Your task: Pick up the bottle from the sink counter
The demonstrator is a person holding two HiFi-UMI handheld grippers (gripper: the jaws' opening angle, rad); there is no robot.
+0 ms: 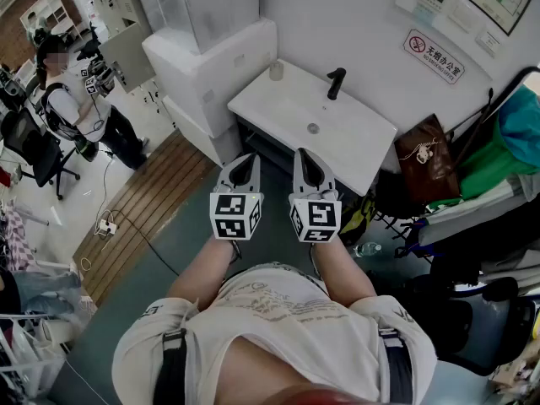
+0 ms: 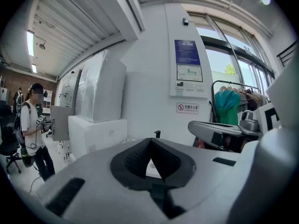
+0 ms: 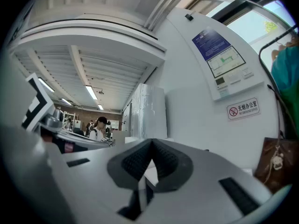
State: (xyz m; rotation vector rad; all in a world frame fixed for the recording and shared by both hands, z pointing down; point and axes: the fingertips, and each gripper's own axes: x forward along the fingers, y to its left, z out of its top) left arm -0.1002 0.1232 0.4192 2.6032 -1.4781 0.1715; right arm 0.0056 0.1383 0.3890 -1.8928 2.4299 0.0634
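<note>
The white sink counter (image 1: pixel 278 108) stands ahead of me against the wall, with a black tap (image 1: pixel 336 83) at its back. A small pale bottle (image 1: pixel 276 71) stands upright on the counter's back left corner. My left gripper (image 1: pixel 246 162) and my right gripper (image 1: pixel 303 157) are side by side in front of the counter's near edge, well short of the bottle. Both are shut with nothing between the jaws. In the left gripper view the left gripper (image 2: pixel 150 143) points at the tap (image 2: pixel 157 134). The right gripper (image 3: pixel 152 143) faces the wall.
A tall white wrapped unit (image 1: pixel 207 57) stands left of the sink. A brown bag (image 1: pixel 428 159) and a rack with green clothing (image 1: pixel 498 159) crowd the right. A plastic bottle (image 1: pixel 368 249) lies on the floor. A person (image 1: pixel 80 99) stands far left beside an office chair (image 1: pixel 34 150).
</note>
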